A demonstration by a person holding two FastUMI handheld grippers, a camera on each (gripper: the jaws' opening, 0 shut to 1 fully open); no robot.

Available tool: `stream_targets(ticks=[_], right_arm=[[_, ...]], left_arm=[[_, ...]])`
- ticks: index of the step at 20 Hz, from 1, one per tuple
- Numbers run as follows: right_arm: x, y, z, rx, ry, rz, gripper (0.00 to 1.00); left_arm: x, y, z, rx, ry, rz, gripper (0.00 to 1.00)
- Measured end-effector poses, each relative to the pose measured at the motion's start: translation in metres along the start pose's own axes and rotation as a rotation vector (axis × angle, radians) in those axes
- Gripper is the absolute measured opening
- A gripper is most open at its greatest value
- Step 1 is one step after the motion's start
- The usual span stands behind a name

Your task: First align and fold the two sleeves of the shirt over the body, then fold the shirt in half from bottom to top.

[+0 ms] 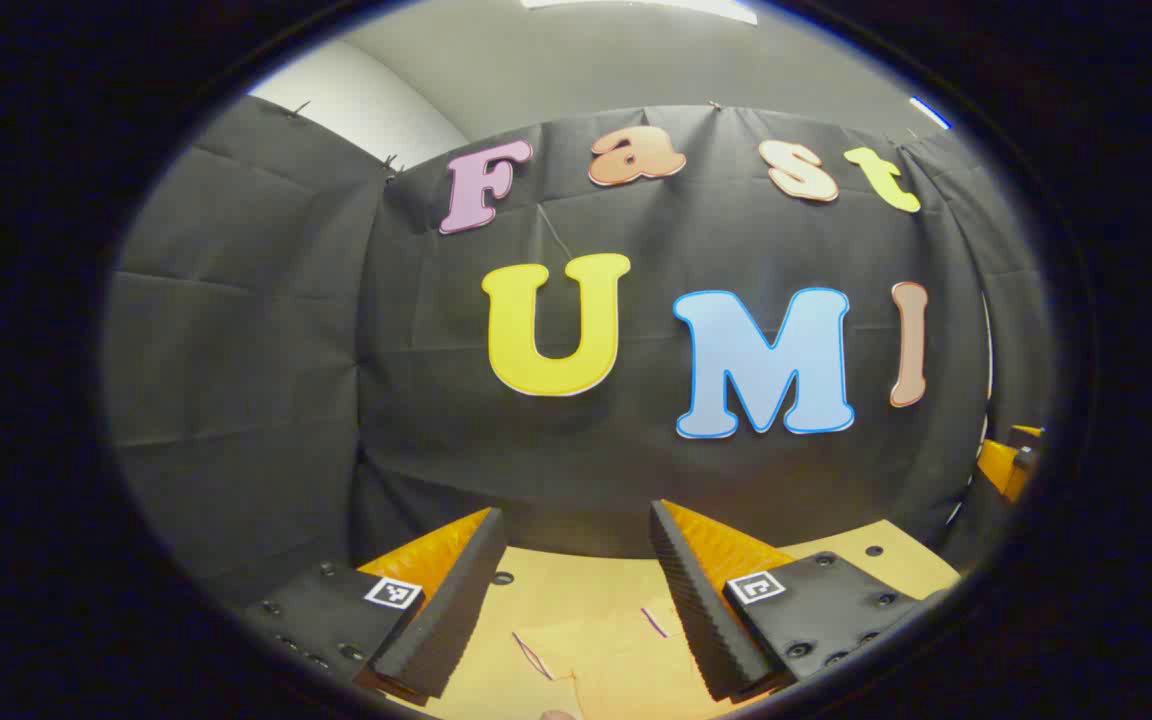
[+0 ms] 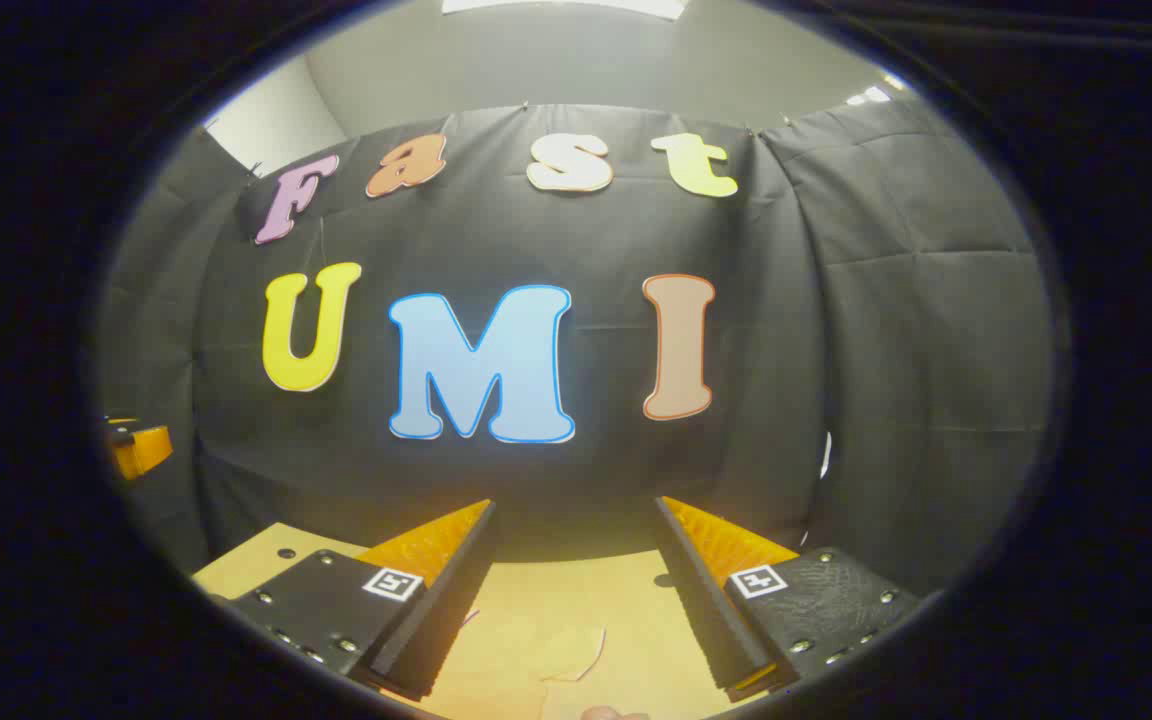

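Currently, the shirt (image 1: pixel 596 650) lies pale yellow on the tabletop (image 1: pixel 876 560) beneath your grippers; its axis and heading cannot be told. Your left gripper (image 1: pixel 576 590) is level, fingers spread, holding nothing. Your right gripper (image 2: pixel 571 590) likewise, spread above the cloth.

Both views level toward shared wall (image 1: pixel 636 470).

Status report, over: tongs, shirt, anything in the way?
Left tongs open, holding nothing. Right tongs open, holding nothing. Both aimed at booth wall over table. Shirt not sighted.
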State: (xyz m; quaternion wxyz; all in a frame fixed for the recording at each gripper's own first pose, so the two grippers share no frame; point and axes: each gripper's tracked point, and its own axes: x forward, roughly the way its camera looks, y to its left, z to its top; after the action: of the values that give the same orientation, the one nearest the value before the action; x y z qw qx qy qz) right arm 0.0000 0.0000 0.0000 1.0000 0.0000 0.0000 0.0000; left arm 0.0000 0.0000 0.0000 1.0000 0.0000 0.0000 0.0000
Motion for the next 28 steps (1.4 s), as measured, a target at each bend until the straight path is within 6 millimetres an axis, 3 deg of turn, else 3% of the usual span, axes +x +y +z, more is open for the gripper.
stream_targets(ticks=[4, 8, 12, 15, 18, 22, 28], right_arm=[[0.002, -0.001, -0.01, -0.004, 0.032, 0.022, 0.96], [0.0, -0.004, -0.017, 0.006, 0.048, 0.019, 0.96], [0.001, -0.003, -0.023, -0.014, 0.063, 0.022, 0.96], [0.011, -0.004, -0.042, -0.039, 0.115, 0.012, 0.96], [0.04, -0.002, -0.092, -0.065, 0.277, 0.029, 0.96], [0.078, 0.003, -0.186, -0.047, 0.538, 0.053, 0.97], [0.102, 0.007, -0.305, -0.032, 0.839, 0.061, 0.97]], left_arm=[[-0.013, 0.001, -0.008, 0.011, 0.013, 0.024, 0.94], [-0.022, -0.006, 0.002, 0.027, -0.005, 0.023, 0.94], [-0.026, -0.006, -0.001, 0.023, 0.001, 0.024, 0.94], [-0.027, -0.003, -0.003, 0.021, 0.007, 0.028, 0.94], [-0.029, -0.004, -0.004, 0.033, 0.015, 0.025, 0.94], [-0.036, 0.001, -0.008, 0.052, 0.031, 0.049, 0.94], [-0.047, 0.019, -0.02, 0.043, 0.073, 0.123, 0.95]])
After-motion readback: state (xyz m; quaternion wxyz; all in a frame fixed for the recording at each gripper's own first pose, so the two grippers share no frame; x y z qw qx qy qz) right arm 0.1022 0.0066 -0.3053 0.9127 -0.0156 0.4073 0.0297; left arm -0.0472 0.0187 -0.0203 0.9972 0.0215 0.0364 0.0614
